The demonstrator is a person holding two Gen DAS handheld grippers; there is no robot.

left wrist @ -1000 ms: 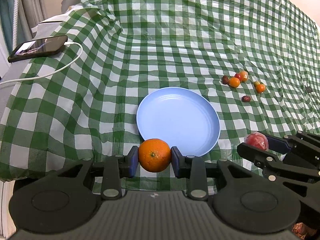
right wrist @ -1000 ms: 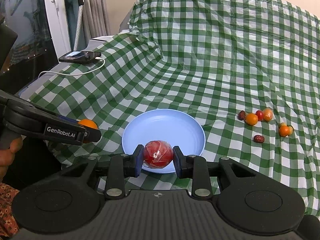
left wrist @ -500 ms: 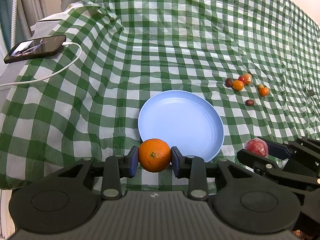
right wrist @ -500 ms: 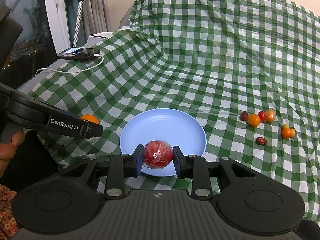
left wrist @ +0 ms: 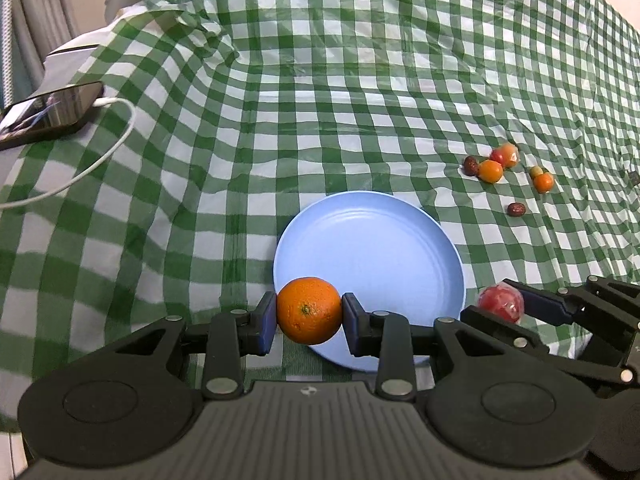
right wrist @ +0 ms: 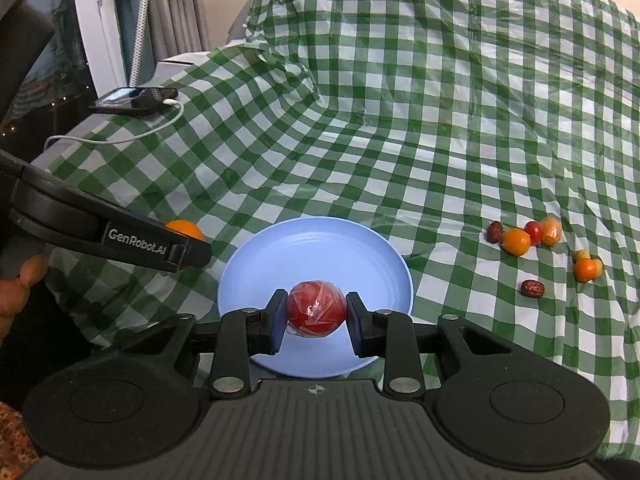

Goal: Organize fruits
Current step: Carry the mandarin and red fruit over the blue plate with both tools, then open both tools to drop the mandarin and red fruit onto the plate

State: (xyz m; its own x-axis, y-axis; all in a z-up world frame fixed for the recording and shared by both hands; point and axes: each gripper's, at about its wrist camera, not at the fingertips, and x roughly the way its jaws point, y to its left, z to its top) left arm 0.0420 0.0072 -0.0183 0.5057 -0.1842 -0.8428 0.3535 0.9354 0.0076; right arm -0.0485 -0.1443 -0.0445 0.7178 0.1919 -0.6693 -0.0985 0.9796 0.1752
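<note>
Now the left hand-held gripper [left wrist: 309,317] clamps an orange [left wrist: 309,310] at the plate's [left wrist: 372,248] seven o'clock rim. The right hand-held gripper [right wrist: 316,317] grips a wrapped red fruit [right wrist: 316,309] over its six o'clock edge.

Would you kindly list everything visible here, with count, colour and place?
Plate: one, light blue, centre of the cloth.
Orange: one, orange, in the left tongs.
Tomato: one, red, plastic-wrapped, in the right tongs.
Small fruits: about eight, orange, red and dark brown, right of the plate.
Cloth: one, green-white check, draped over the surface.
Phone: one, dark, far left.
Cable: one, white, plugged into the phone.
Hand: one, left edge.
</note>
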